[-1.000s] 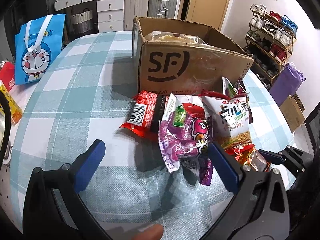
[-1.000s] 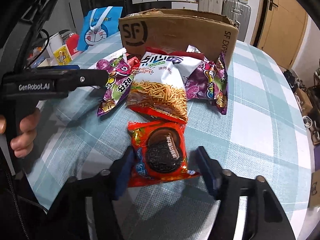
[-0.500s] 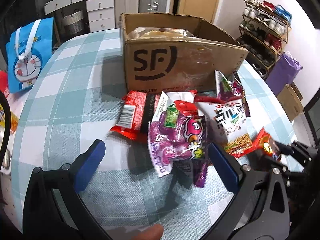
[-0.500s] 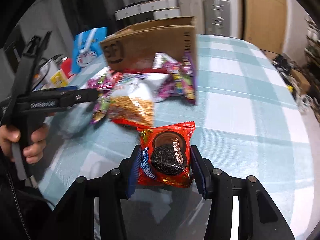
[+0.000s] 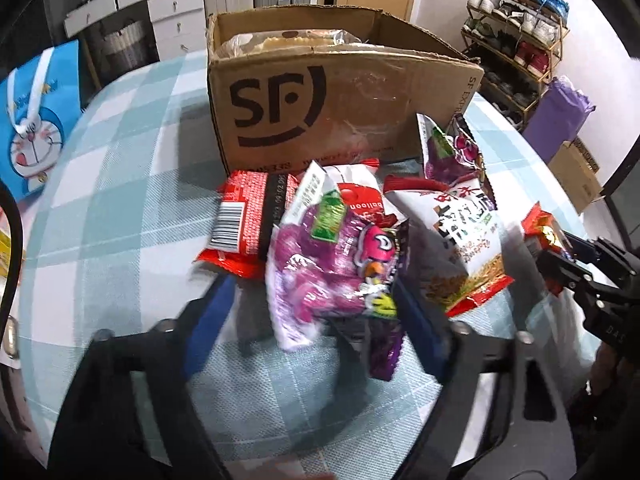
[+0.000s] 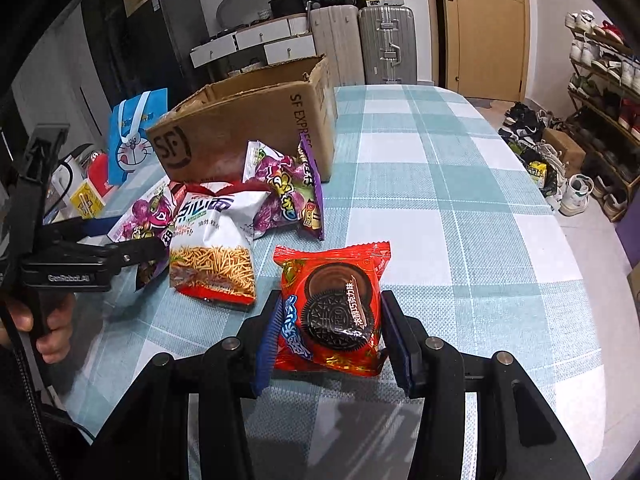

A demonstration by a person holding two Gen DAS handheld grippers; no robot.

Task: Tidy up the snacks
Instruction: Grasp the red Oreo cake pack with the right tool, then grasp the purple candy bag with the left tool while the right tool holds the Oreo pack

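Right gripper [image 6: 328,336] pinching red cookie packet [image 6: 334,308] squarely between both pads, packet lifted off checked tablecloth [image 6: 460,216]. Left gripper [image 5: 310,312] jaws closing around purple candy bag [image 5: 328,264]; bag between the pads, right pad at bag's edge, left pad apart from it at 9 o'clock. Noodle snack bag [image 5: 464,244] at 3 o'clock of purple bag. Cardboard box [image 5: 328,92] at 12 o'clock, behind the pile.
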